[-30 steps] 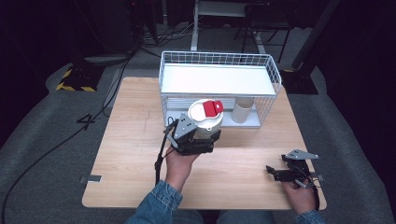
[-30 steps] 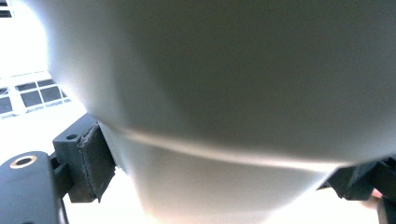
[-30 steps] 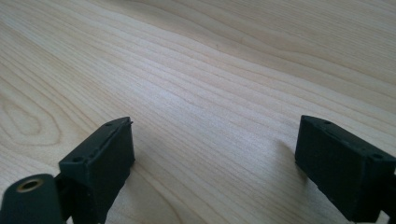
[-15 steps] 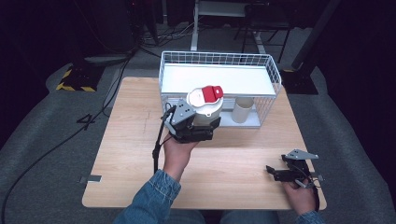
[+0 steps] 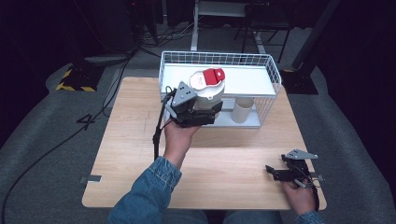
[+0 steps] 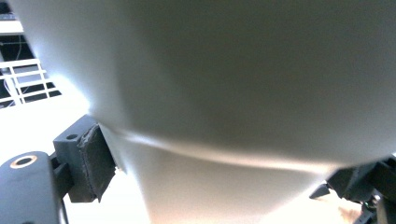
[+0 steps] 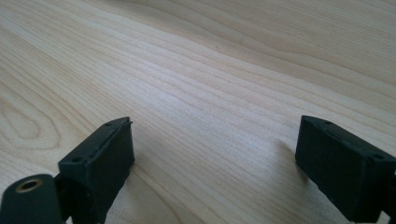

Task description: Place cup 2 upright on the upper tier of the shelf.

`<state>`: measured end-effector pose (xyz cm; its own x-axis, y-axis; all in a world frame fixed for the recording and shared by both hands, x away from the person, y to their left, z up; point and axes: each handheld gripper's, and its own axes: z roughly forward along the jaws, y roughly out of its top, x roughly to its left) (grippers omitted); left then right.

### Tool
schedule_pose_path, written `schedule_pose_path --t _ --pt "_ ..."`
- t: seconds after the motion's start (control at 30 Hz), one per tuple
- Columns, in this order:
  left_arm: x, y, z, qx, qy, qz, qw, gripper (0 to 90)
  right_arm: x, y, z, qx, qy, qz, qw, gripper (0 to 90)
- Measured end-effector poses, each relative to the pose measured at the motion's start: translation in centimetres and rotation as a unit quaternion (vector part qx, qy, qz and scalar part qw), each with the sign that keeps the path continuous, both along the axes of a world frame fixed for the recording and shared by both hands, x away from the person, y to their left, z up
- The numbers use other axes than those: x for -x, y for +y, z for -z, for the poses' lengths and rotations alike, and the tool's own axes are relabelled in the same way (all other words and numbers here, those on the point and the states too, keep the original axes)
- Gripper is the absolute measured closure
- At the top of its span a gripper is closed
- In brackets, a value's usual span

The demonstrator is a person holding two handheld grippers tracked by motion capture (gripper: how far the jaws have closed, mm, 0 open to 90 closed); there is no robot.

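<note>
High view: left gripper [image 5: 201, 108] clamped on a white jar [image 5: 208, 93] with a red flip cap [image 5: 213, 74], carried in the air over the near-left edge of the white wire basket [image 5: 275, 74], just above the wooden table [image 5: 130, 135]

Handling, as judged
- Rigid plastic body, smooth and probably a bit slippery; should not dent under the pads
- Wide for the jaws, so the grip sits near their limit; contents unknown, weight could be moderate
- Best hold is low on the body where it narrows, below the bulge, as now; avoid the cap, which may flip open
- Keep it upright while moving; a tilt could let it slide out between the pads

Left gripper view: jar wall [image 6: 233, 84] right against the lens, pale and blurred, tapering down between the two jaws; left pad [image 6: 95, 158] presses its side, the right contact is dim, likely touching too

Look: squat white tub, round lid with a red tab on the far-right part, faint print on top that I cannot read

Also present: a short white cup [image 5: 243, 109] standing inside the basket, right of the jar

Right gripper [image 5: 275, 173] resting low at the near-right of the table, jaws partly apart, nothing between them; right gripper view has bare wood grain [image 7: 224, 93] between the jaws
</note>
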<state>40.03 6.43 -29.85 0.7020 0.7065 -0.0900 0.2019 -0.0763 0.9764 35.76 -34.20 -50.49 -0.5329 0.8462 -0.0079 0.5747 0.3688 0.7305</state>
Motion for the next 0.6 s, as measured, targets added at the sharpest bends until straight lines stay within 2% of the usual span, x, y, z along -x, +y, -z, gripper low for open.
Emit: schedule_pose_path --t 0.17,0.33,0.6 --pt "-1.2 0.0 -0.8 0.006 -0.001 -0.002 1.0000 12.4 0.0 0.1 0.0 0.001 0.000 0.002 1.0000 11.6" --pt "-2.4 -0.2 -1.7 0.003 -0.010 -0.008 0.9999 12.4 -0.1 0.2 0.0 0.000 0.000 0.003 1.0000 11.5" --pt "-4.4 -0.7 -2.4 0.000 -0.015 -0.017 0.9997 12.4 -0.1 0.2 0.0 0.000 0.000 0.006 1.0000 11.5"
